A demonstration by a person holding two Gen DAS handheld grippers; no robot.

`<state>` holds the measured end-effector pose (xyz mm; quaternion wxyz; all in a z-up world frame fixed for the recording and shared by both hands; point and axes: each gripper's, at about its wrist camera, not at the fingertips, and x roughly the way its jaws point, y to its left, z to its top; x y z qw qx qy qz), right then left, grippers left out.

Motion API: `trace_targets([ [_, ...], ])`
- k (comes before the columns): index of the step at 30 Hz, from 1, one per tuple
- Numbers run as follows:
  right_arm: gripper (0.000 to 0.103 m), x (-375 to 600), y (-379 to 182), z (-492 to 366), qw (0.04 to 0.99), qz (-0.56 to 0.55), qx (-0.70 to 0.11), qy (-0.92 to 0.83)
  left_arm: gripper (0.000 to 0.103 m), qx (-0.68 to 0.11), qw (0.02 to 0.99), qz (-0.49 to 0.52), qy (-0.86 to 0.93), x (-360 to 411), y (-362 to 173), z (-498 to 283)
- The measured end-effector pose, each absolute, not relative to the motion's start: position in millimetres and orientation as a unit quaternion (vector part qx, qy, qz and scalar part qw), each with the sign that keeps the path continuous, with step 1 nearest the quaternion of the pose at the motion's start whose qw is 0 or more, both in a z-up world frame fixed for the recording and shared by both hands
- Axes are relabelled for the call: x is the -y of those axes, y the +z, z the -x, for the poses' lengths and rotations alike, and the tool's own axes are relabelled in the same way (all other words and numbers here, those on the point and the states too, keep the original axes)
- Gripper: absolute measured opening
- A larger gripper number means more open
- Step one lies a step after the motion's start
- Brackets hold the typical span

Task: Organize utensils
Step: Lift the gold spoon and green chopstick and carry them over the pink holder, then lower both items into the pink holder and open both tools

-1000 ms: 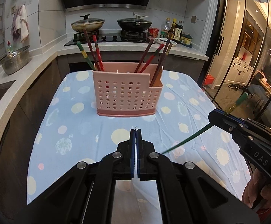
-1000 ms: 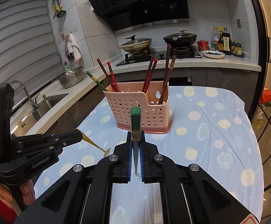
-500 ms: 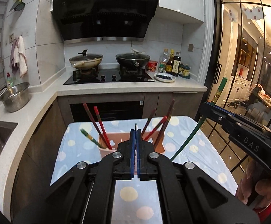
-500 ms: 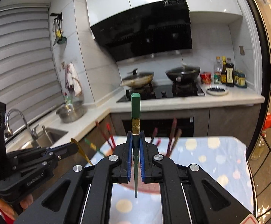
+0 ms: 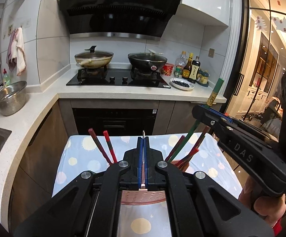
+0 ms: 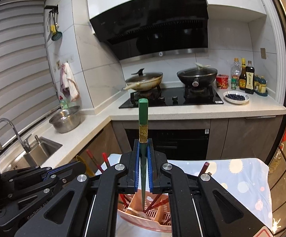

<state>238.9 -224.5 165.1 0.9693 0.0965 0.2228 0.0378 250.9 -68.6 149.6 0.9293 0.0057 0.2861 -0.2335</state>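
My right gripper (image 6: 143, 154) is shut on a green chopstick (image 6: 143, 114) with a gold band, held upright, its tip down inside the right compartment of the pink perforated utensil basket (image 6: 149, 217). From the left wrist view the same chopstick (image 5: 215, 92) slants down from the right gripper (image 5: 208, 106) into the basket (image 5: 143, 196). My left gripper (image 5: 143, 148) is shut on a thin gold-handled utensil (image 5: 143, 133), seen edge-on; it hovers over the basket. Red and brown chopsticks (image 5: 103, 148) stand in the basket.
The basket stands on a table with a blue dotted cloth (image 5: 79, 158). Behind are the counter, hob with two pans (image 5: 93, 59), bottles (image 5: 190, 69), a plate of berries (image 5: 182, 84), a steel bowl (image 5: 10, 98) and the sink (image 6: 38, 154).
Both grippers have moved forward and lowered over the basket. The green chopstick's tip has gone down into the right compartment; earlier it hung above the table.
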Motion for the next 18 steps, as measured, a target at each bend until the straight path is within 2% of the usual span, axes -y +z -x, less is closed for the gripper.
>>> trace_targets([
  [18,0.009,199,108,-257,0.950,-0.088,-0.295,0.054,0.001,-0.321,0.923,-0.005,-0.213,67,112,-271],
])
